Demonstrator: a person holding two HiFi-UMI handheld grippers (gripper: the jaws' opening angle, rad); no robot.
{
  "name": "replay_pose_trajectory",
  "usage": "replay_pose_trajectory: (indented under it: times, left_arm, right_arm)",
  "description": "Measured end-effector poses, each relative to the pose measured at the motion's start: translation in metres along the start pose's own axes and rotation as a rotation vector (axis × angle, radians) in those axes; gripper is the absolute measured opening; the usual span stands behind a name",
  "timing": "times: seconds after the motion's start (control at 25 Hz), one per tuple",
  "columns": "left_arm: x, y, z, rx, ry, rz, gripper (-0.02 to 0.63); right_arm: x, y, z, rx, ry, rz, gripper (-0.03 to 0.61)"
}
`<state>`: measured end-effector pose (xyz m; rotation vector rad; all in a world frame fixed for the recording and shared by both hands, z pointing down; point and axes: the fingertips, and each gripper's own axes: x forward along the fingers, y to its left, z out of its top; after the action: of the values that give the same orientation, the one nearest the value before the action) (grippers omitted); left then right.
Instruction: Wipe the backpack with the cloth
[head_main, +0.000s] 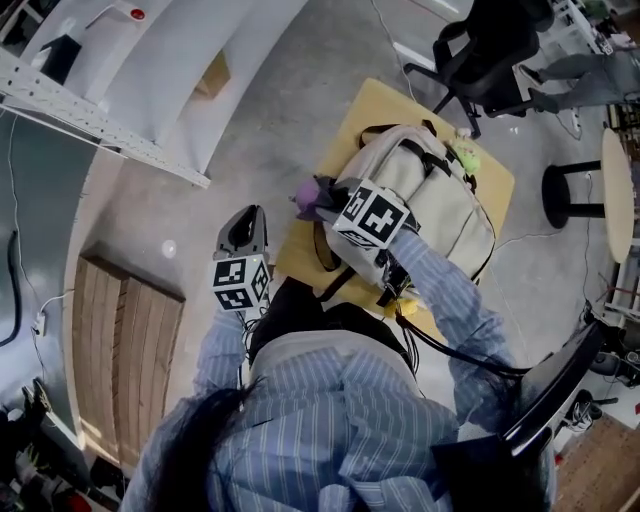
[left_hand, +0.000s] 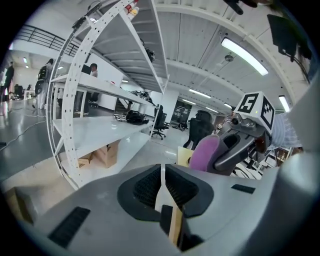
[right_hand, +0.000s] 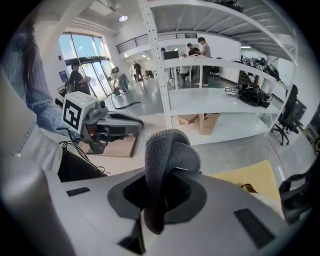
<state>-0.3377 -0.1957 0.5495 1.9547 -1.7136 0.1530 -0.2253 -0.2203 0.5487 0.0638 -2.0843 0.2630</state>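
Observation:
A beige backpack (head_main: 440, 200) with black straps lies on a yellow table (head_main: 380, 105). At the bag's left end, my right gripper (head_main: 325, 195) is shut on a purple cloth (head_main: 308, 195). In the right gripper view the folded cloth (right_hand: 167, 160) fills the jaws of the right gripper (right_hand: 167, 185), with the table (right_hand: 250, 177) behind it. To the left of the table, off the bag, my left gripper (head_main: 243, 222) is held over the floor. Its jaws are shut with nothing between them (left_hand: 162, 172). From there I see the cloth (left_hand: 206, 152) in the other gripper.
A white shelving rack (head_main: 150, 70) runs along the left, with a wooden pallet (head_main: 125, 350) below it. A black office chair (head_main: 490, 60) stands behind the table and a round stool (head_main: 575, 190) to its right. Black cables (head_main: 450, 350) trail from the right gripper.

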Motion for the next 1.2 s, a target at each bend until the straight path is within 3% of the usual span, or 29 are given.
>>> replay_pose_trajectory:
  times: [0.32,1.2]
  left_arm:
    - [0.008,0.003,0.006,-0.006,-0.008,-0.017,0.029]
    - [0.031,-0.104,0.008,0.084,0.038,-0.186,0.028]
  right_arm:
    - [0.011,-0.058,-0.010,0.026,0.119,-0.042,0.041]
    - [-0.068,-0.269,-0.071,0.306,0.057,-0.400,0.041]
